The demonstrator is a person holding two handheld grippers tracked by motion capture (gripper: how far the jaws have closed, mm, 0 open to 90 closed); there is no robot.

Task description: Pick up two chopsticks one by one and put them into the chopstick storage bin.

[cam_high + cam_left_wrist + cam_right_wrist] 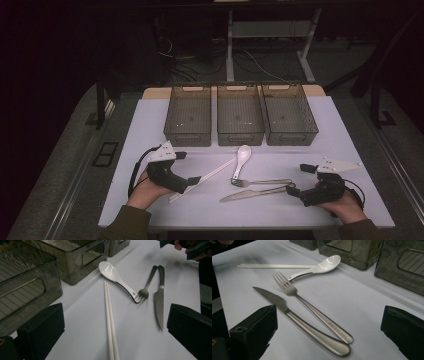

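On the white worktop (320,150), the left claw (187,167) is spread wide, empty, beside the chopsticks (202,179). Then come spoon (242,159), fork (261,182) and knife (252,194); the fork handle's engraving is unreadable. The right claw (300,178) gapes empty near their handles.

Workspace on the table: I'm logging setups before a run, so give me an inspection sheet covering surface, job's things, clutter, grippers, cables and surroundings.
Surface: white table, flat, no spills seen.
Job's things: three grey bins in a row at the far side, all empty; chopsticks, white spoon, fork and knife lie loose in front of them. The fork's tines touch the spoon's handle.
Clutter: nothing seen.
Grippers: left gripper and right gripper are hand-held near the table's near edge, jaws open, holding nothing.
Cables: a black cable loops from the left gripper; more cables lie on the floor beyond the table.
Surroundings: dark room, desk legs behind.
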